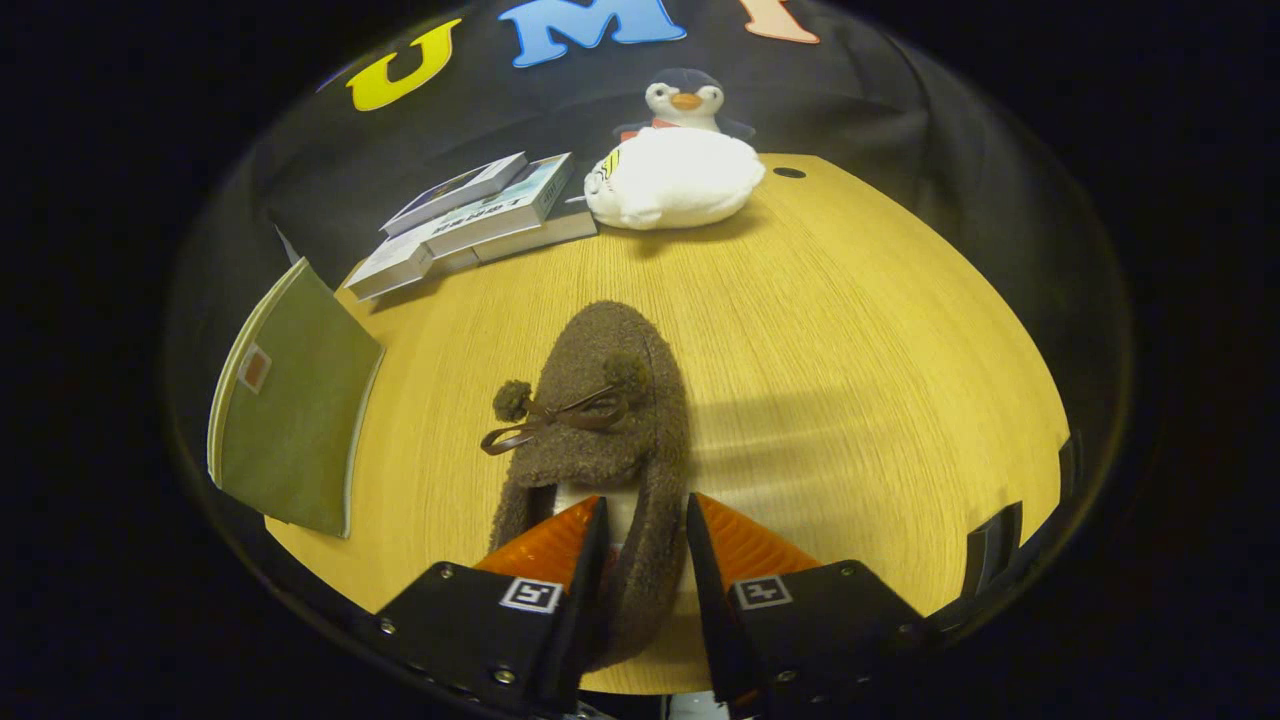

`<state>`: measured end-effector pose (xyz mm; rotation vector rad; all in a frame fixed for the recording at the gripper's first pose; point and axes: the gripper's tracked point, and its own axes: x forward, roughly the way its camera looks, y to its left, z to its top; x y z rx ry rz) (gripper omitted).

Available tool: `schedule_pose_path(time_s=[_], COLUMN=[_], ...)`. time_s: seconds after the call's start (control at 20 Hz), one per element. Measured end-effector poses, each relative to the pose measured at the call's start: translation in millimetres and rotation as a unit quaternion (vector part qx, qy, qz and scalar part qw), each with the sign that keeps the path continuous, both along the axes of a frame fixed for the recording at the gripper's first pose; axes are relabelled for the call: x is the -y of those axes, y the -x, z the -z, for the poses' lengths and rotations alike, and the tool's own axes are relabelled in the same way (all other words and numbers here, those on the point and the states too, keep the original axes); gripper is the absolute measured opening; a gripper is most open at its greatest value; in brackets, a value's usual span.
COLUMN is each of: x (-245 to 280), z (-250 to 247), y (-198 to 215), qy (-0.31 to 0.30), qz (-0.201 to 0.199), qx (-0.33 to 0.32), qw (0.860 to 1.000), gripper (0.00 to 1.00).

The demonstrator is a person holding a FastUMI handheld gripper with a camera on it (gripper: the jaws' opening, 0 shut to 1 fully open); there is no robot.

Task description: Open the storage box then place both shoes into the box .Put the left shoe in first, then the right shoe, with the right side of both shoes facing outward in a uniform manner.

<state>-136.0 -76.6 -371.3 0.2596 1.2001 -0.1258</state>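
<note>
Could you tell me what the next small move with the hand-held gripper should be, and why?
Probably lift the brown fuzzy shoe slightly off the table: the hand-held gripper seems shut on its side wall near the heel. Then carry it toward the green storage box beside it.

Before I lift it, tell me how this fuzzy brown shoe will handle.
The brown shoe looks soft and fleecy, so its side wall, pinched between the fingers, will likely fold and the toe sag. It probably weighs little for its size. The bow and pompom may swing; the fuzzy pile should resist slipping.
</note>
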Motion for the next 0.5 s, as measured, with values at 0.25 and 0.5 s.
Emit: schedule_pose_path(time_s=[0.25, 0.5], x=[7, -5], z=[0, -13], y=[3, 4], qy=[0.015, -0.035], qz=[0.021, 0.065], qx=[-0.02, -0.031], qw=[0.999, 0.997], gripper=[0.05, 0.05])
